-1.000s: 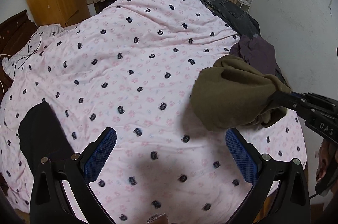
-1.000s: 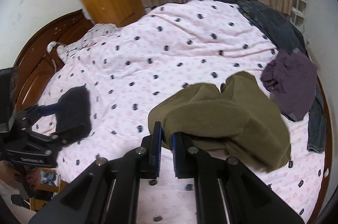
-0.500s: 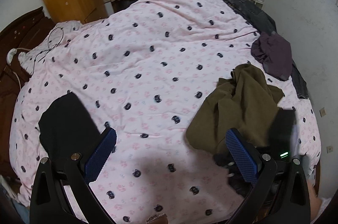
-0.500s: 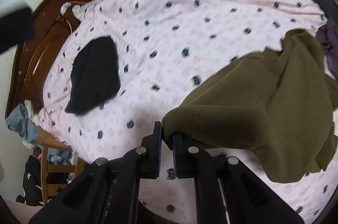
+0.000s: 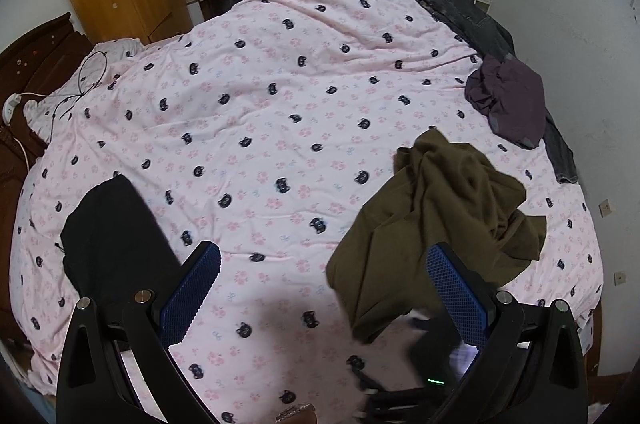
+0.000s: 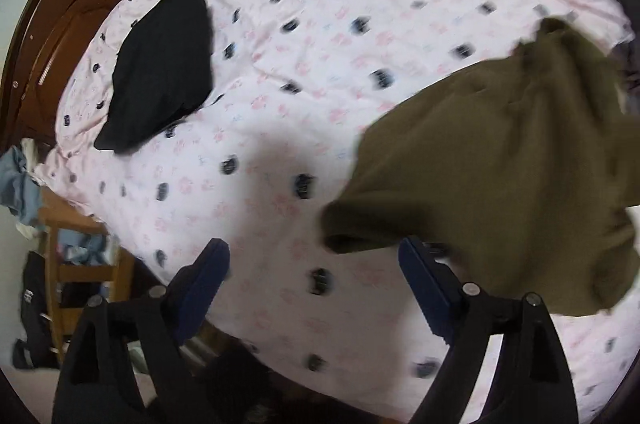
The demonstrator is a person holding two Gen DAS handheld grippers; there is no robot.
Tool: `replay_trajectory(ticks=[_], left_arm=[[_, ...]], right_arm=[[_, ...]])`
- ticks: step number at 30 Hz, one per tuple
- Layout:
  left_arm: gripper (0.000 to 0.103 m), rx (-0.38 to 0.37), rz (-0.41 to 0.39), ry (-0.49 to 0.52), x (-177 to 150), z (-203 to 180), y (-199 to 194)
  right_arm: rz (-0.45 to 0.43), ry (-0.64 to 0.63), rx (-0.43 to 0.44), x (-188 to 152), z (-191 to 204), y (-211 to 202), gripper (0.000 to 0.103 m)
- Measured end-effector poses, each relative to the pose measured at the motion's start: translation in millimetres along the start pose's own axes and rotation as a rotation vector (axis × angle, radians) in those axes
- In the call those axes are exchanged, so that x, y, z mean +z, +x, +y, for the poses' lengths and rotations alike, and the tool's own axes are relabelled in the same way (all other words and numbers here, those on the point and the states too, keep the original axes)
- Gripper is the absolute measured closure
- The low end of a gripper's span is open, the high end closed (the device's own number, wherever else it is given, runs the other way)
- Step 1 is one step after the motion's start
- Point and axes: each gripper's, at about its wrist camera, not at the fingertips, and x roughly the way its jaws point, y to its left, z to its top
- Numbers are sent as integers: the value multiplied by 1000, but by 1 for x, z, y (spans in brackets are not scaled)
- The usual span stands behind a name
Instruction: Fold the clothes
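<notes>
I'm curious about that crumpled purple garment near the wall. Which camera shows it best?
The left wrist view: the purple garment lies sharp and whole at the bed's right edge, partly on dark jeans. The right wrist view is blurred and shows almost nothing of it.

The left claw [image 5: 320, 288] points steeply down, its two blue-padded fingers [image 5: 191, 291] spread wide with nothing between them. The right claw [image 6: 316, 288] also points steeply down; its jaws are opening, the blue pads [image 6: 424, 290] now far apart and no cloth caught between them, though the right finger's tip sits just at a cloth edge. In the left wrist view the right claw's dark body [image 5: 436, 360] shows blurred, low and behind the left claw's right finger.
</notes>
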Motion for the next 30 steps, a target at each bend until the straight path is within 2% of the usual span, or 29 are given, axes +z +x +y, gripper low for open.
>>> replay_trajectory(ticks=[4, 6, 9, 11, 13, 17, 19, 20, 22, 23, 24, 28, 30], left_arm=[[1, -14, -2, -7, 5, -10, 3], [1, -16, 5, -3, 4, -16, 7], [1, -17, 19, -3, 2, -23, 15], [1, -16, 27, -3, 0, -27, 21], [1, -15, 36, -2, -2, -32, 28], [1, -16, 44, 5, -2, -44, 39], [1, -19, 48, 6, -1, -50, 44], [1, -21, 50, 7, 0, -53, 46], [1, -26, 54, 6, 2, -59, 50], [1, -29, 56, 7, 3, -62, 52], [1, -33, 58, 8, 5, -64, 53], [1, -39, 58, 23, 8, -75, 57], [1, -42, 60, 25, 10, -80, 58]], right_arm=[[-105, -35, -194, 0, -47, -48, 14], [-146, -90, -351, 10, -79, -60, 10], [-149, -181, -526, 30, -127, -55, 10], [-154, -170, -571, 44, -167, -52, 10], [-141, -123, -547, 52, -203, -49, 10], [-38, 74, -308, 57, -283, -28, 12], [-26, 134, -204, 53, -305, -24, 12], [-24, 153, -151, 51, -313, -22, 16], [-10, 149, -105, 48, -317, -19, 30], [-4, 142, -96, 47, -316, -17, 44], [1, 135, -88, 47, -315, -14, 49], [3, 115, -69, 44, -307, -11, 49], [1, 120, -48, 46, -305, -8, 54]])
